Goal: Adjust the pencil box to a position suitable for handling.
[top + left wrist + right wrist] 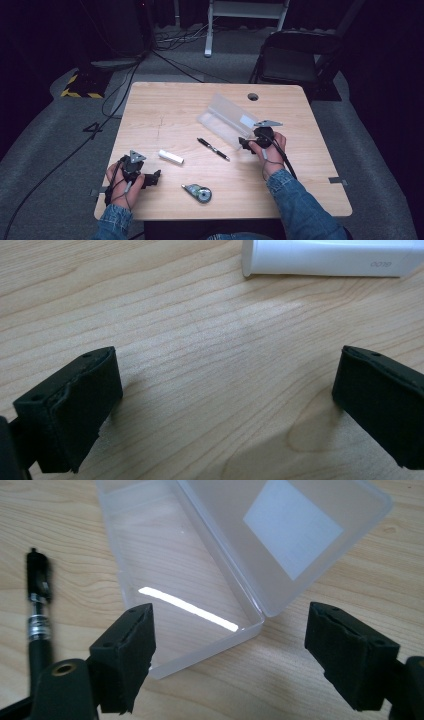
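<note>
A: Why is the box (200,575) lying open on the desk (165,112)?
B: Likely awaiting the pen (213,149). Right hand-held gripper (230,655) jaws apart at its corner; left hand-held gripper (225,410) apart, empty, facing the white tube (330,257).

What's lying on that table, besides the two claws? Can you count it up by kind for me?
Clear plastic box, lid open: 1
Black pen: 1
White tube: 1
Correction tape dispenser: 1
Total: 4

Pen (213,149) between eraser (171,156) and case (227,121)
</note>
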